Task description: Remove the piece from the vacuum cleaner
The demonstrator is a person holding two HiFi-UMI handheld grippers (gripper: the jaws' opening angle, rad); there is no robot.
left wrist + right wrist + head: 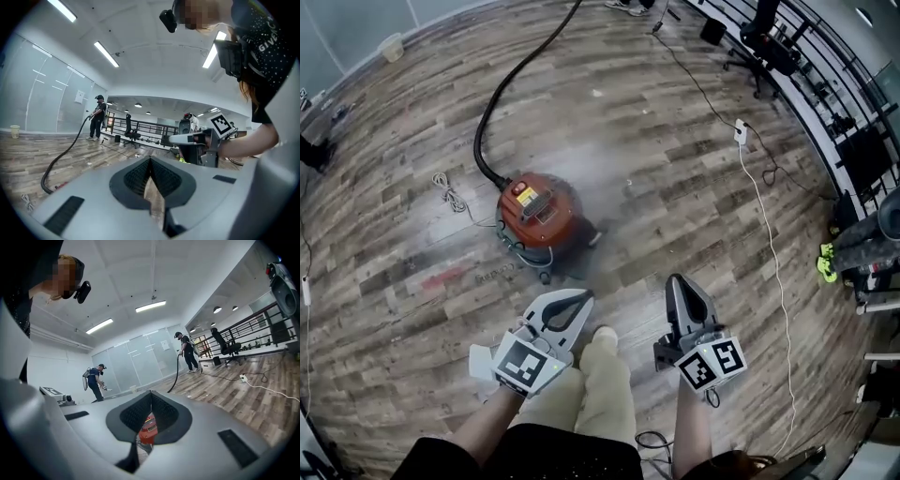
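The left gripper (577, 302) and right gripper (679, 285), fingers (137, 178) together and empty, hung short of the red vacuum cleaner (537, 216). Its hose (508, 89) seemingly sat attached at the far side; nothing was removed yet.

L gripper (150, 161) jaws shut w/ nothing between, R gripper (174, 139) w/ marker cube (221, 124) at right, black hose (60, 159) crossing wood floor (28, 145) to far person (98, 119), office chair (130, 133) by railing (152, 127).
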